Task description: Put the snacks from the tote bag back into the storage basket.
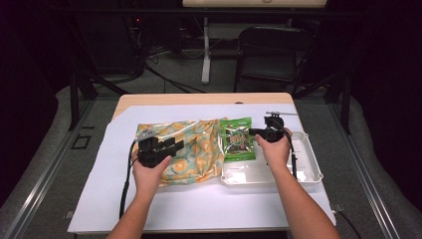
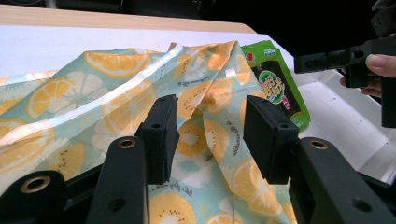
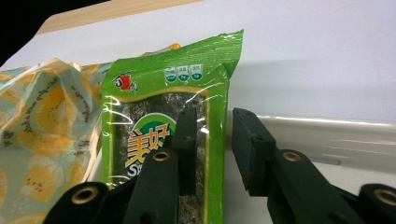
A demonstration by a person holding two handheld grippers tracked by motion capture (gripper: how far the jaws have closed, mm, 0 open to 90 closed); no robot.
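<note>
Green snack packet at twelve o'clock of right tongs, apart, left tongs apart over fruit-print bag

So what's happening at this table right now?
A person works with two tools at a table. The left hand-held gripper sits open over a fruit-print cloth bag, a fold of it between the jaws. The right hand-held gripper is open at the edge of a green seaweed snack packet, which lies partly on the bag and partly over the rim of a white tray.
</note>
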